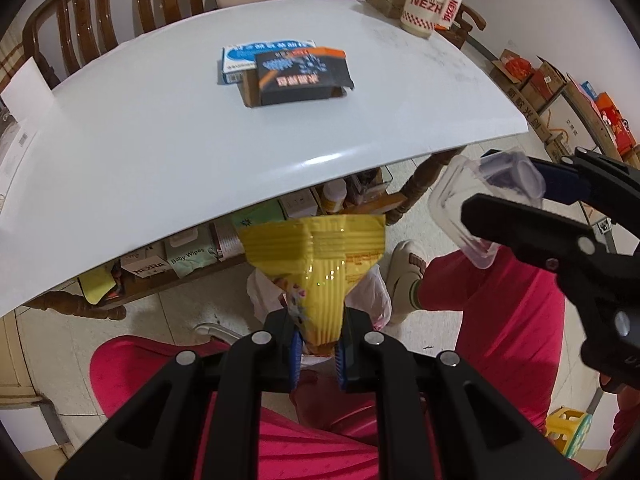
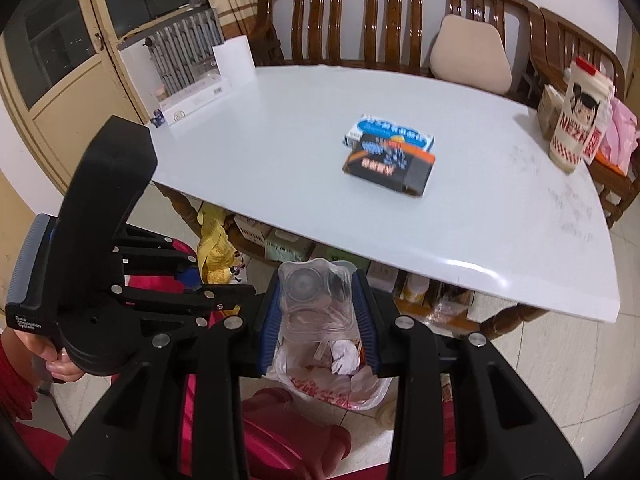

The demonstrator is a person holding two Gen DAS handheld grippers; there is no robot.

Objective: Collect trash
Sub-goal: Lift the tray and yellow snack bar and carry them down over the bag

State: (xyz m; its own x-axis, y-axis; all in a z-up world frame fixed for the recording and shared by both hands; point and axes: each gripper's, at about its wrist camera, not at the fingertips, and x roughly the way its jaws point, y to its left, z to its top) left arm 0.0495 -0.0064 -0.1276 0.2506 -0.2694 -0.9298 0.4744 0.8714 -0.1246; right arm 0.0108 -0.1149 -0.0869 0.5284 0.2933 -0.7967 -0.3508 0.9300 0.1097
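Observation:
My left gripper (image 1: 317,354) is shut on a yellow snack wrapper (image 1: 320,264), which sticks up in front of the table edge. The same wrapper (image 2: 214,248) shows at the left of the right wrist view. My right gripper (image 2: 318,316) is shut on a clear plastic blister shell (image 2: 316,296), also seen from the left wrist view as a clear shell (image 1: 472,208) in the black right gripper (image 1: 532,216). Below both, on the floor, stands a white plastic trash bag (image 2: 344,380) with crumpled paper inside. A black-and-orange box (image 2: 390,168) lies on a blue-and-white box (image 2: 384,130) on the white table (image 2: 280,152).
A cup with a cartoon face (image 2: 578,120) stands at the table's right end. A wooden bench (image 2: 380,20) with a beige cushion (image 2: 472,54) runs behind the table. Boxes and a baby wipes pack (image 1: 188,258) sit under the table. A person's red-clad legs (image 1: 500,304) flank the bag.

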